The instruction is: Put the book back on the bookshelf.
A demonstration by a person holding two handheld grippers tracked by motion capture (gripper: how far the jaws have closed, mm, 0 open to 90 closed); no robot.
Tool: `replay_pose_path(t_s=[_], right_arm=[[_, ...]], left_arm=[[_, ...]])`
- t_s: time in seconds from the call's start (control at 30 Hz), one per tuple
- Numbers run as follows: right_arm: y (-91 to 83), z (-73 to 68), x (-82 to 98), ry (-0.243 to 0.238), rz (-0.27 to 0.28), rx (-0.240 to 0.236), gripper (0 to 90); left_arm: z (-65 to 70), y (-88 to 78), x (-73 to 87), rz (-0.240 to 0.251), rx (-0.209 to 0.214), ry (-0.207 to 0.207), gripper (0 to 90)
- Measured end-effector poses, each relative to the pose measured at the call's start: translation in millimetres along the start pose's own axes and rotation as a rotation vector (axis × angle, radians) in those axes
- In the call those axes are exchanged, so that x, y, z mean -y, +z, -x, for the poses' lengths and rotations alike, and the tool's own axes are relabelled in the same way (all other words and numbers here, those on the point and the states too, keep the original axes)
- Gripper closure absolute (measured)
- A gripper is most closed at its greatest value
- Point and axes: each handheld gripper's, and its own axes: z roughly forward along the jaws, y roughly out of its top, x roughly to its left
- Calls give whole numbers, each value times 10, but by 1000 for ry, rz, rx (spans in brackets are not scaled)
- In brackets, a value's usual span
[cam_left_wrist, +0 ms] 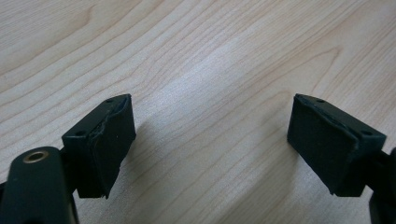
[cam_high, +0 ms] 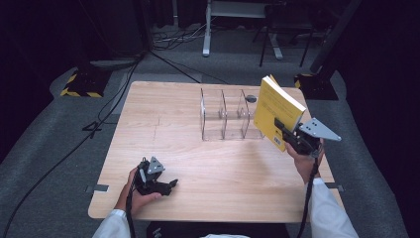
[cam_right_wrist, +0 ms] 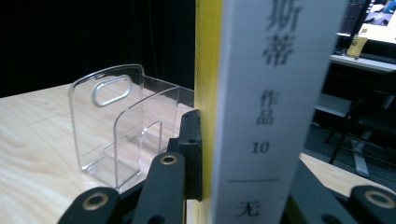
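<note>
High view first: my right gripper (cam_high: 286, 133) has its fingers pinching a yellow book (cam_high: 277, 110), lifted clear of the table (cam_high: 163, 114) and tilted, just to the right of the clear divider rack (cam_high: 225, 115). In the right gripper view I see the book's pale spine (cam_right_wrist: 275, 112) standing upright between my fingers, with the rack (cam_right_wrist: 116, 126) off to their left, empty on the wood. My left gripper (cam_high: 171, 185) rests low near the front edge; the left gripper view shows its fingers (cam_left_wrist: 105, 144) spread wide over bare tabletop (cam_left_wrist: 210, 70)
</note>
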Motion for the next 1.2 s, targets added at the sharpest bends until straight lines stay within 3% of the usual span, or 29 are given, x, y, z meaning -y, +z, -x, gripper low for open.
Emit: replay_pose_path(t_s=[0.43,0.7,1.2], right_arm=[[431,8,-100,7,-43,79,762],[675,16,-71,29,-59,120,762],[1075,-49,96,24,-81,169,762]], left_arm=[[7,0,-2,-1,-3,-7,159],[6,1,-2,1,1,-7,161],[6,3,-4,3,4,12,161]])
